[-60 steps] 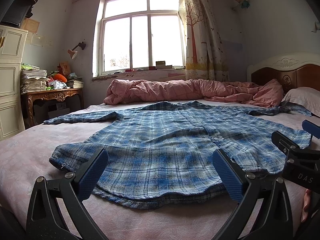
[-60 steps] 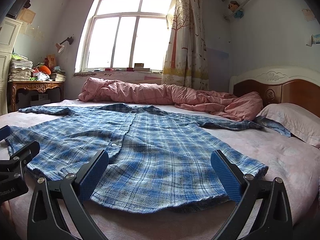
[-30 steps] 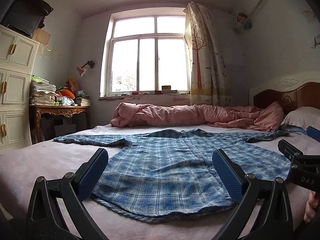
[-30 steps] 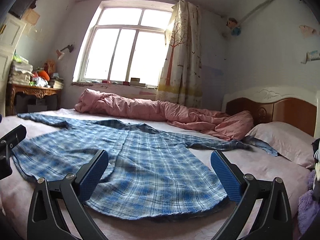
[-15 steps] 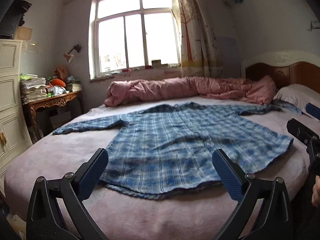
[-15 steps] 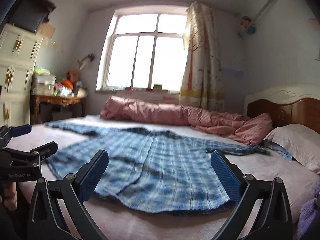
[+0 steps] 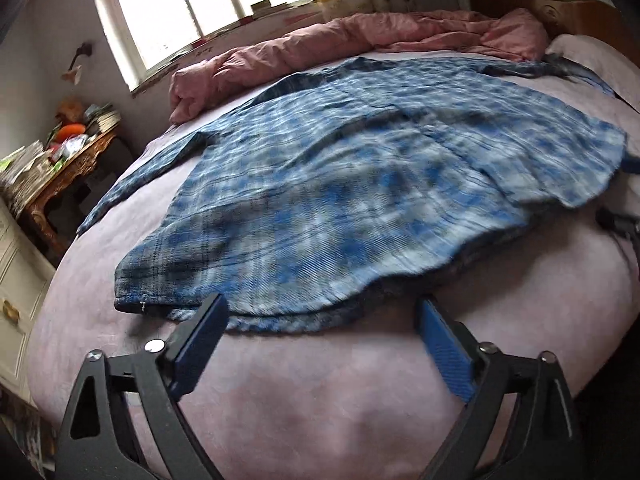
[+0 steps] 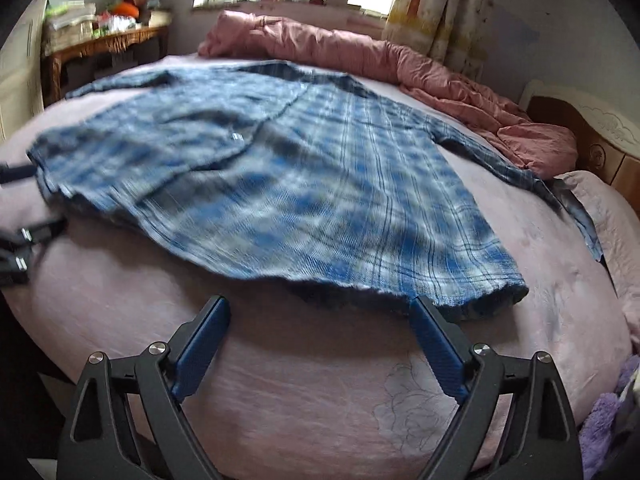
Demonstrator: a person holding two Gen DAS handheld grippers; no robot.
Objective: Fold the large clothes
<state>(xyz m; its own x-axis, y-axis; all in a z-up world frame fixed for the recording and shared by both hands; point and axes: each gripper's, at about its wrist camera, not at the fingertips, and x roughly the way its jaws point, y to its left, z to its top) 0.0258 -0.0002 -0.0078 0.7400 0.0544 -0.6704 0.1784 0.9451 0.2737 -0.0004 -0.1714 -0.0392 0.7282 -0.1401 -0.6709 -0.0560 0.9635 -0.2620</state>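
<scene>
1. The blue plaid shirt (image 7: 340,184) lies spread flat, front up, on the pink bed (image 7: 320,392). It fills the middle of both wrist views, with its collar toward the window at the top of the frame and its hem toward the cameras.
2. Its long axis runs from the near hem up and away to the collar. The sleeves stretch out to either side, one toward the upper left in the left wrist view and one toward the pillow at the right in the right wrist view.
3. The left hand-held gripper (image 7: 320,332) has its jaws wide apart and holds nothing. The shirt's hem lies just ahead of its fingertips, and the hem's left corner (image 7: 132,300) sits just beyond the left finger.
4. The right hand-held gripper (image 8: 320,320) has just been closing a little but remains wide open, with nothing between its jaws. Its right fingertip sits at the hem edge, near the shirt's right corner (image 8: 500,292).
5. Each hand-held gripper is nearer its own hem corner, so the likely next move is a paired grasp along the hem.
</scene>
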